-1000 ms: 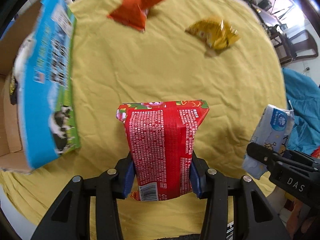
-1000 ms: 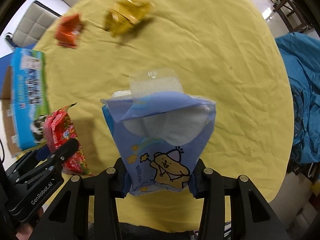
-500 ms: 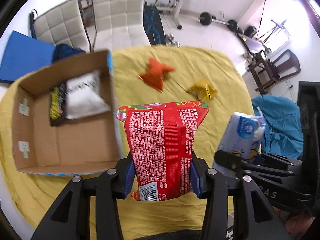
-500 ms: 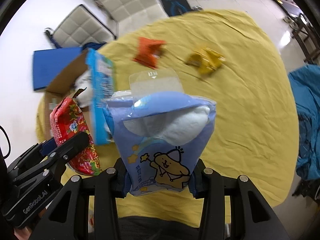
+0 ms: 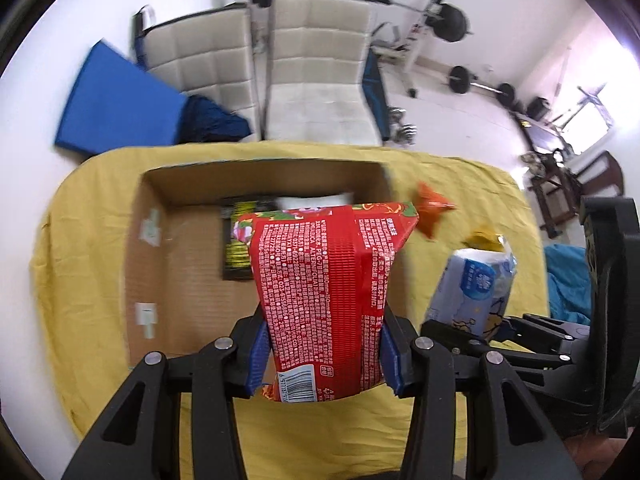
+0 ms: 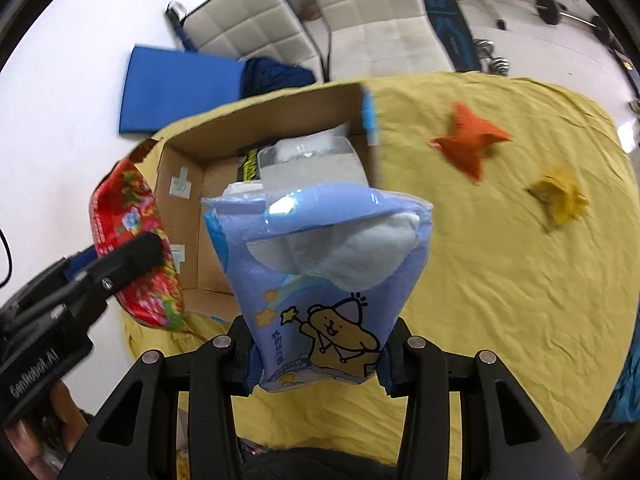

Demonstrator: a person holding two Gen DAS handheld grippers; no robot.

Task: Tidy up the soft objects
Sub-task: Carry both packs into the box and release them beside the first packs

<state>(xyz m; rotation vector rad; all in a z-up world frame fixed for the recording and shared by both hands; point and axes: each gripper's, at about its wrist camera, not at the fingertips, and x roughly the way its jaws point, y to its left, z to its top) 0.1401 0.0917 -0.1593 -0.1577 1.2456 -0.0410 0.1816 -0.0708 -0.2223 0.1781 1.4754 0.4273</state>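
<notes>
While the left wrist view is looking down over the cardboard box, the left gripper is holding a red packet upright, its jaws closed on the packet's lower half. The packet is hanging above the box's near right portion; a black-and-yellow packet and a white bag are lying inside at the far wall. An orange packet is lying on the yellow cloth beside the box.

Seen from the right wrist view, the right gripper is clamping a blue tissue pack, jaws closed on its lower end, near the box's right wall. A yellow packet is lying well apart on the cloth.

Judgement: both items are in transit to the box. Next, each gripper needs lowering over the bare floor of the box, then opening; the red packet appears closest.
</notes>
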